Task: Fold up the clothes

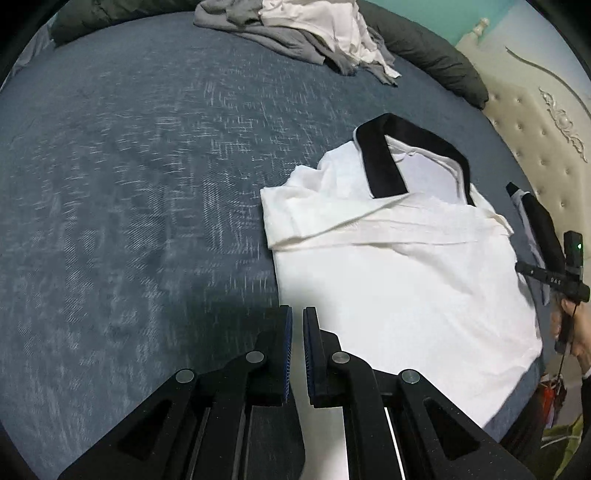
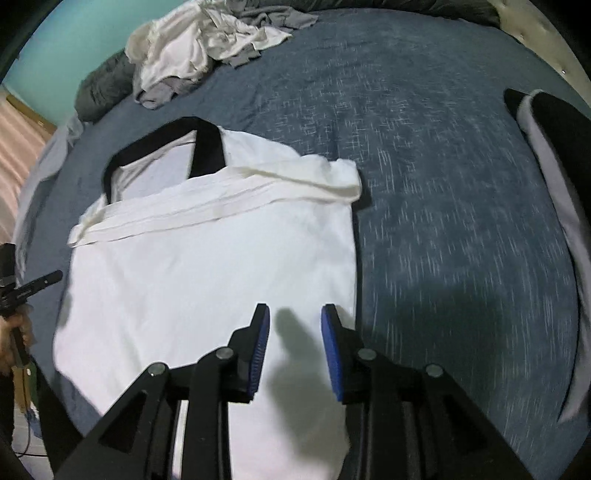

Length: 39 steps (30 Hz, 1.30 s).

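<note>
While left tongs [image 1: 297, 325] sit closed and empty, right tongs [image 2: 295, 325] part over white shirt [image 2: 207, 266].

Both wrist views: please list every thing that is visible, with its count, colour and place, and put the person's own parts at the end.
shirt: one, white with a black collar, lying partly folded on the bed, nearest to both grippers.
pile of clothes: one heap, grey and white, unfolded, at the far edge of the bed.
black and white garment: one, at the right edge of the right wrist view, apart from the shirt.
bedcover: one, blue, under everything.
pillow: one, dark grey, behind the pile.
headboard: one, cream, tufted, beside the bed.
left gripper: black with blue pads, fingers shut, empty.
right gripper: black with blue pads, fingers apart, above the shirt.
hand: one, holding the right gripper's handle.
</note>
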Each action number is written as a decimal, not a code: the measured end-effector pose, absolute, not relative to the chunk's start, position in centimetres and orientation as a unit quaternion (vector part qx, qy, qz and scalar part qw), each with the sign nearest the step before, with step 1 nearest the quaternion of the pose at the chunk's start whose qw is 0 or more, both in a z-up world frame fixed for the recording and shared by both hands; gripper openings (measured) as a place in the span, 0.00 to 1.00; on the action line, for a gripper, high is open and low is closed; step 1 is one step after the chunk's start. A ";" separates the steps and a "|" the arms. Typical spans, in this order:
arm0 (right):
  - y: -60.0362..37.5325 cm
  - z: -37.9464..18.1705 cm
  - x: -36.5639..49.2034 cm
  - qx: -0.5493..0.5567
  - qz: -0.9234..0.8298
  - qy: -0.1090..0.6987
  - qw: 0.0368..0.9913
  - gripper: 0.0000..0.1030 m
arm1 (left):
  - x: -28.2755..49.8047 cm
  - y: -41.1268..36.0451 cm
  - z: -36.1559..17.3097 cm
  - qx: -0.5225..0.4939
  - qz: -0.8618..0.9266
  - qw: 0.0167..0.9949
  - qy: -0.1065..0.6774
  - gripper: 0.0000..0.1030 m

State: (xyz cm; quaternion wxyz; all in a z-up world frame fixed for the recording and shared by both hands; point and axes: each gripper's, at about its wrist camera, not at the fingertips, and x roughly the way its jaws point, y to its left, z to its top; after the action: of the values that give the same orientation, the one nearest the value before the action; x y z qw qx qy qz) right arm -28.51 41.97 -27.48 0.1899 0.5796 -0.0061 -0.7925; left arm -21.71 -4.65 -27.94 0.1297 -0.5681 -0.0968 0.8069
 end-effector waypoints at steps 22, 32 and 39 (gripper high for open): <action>41.1 -26.2 -38.1 0.519 -0.846 0.032 0.120 0.28 | -31.2 -7.7 -25.5 -0.497 0.847 0.080 -0.173 0.08; 45.5 -25.4 -37.1 0.512 -0.846 -0.006 0.145 0.52 | -30.2 -6.6 -28.2 -0.519 0.833 0.113 -0.155 0.42; 44.3 -27.7 -37.8 0.514 -0.843 -0.007 0.160 0.52 | -30.3 -6.1 -28.7 -0.508 0.842 0.117 -0.139 0.39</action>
State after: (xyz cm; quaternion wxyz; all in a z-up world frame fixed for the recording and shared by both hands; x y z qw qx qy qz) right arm -37.75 44.25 -27.66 0.1601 0.5137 -0.0074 -0.8429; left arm -30.25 -6.09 -28.67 0.1169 -0.5077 -0.1388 0.8422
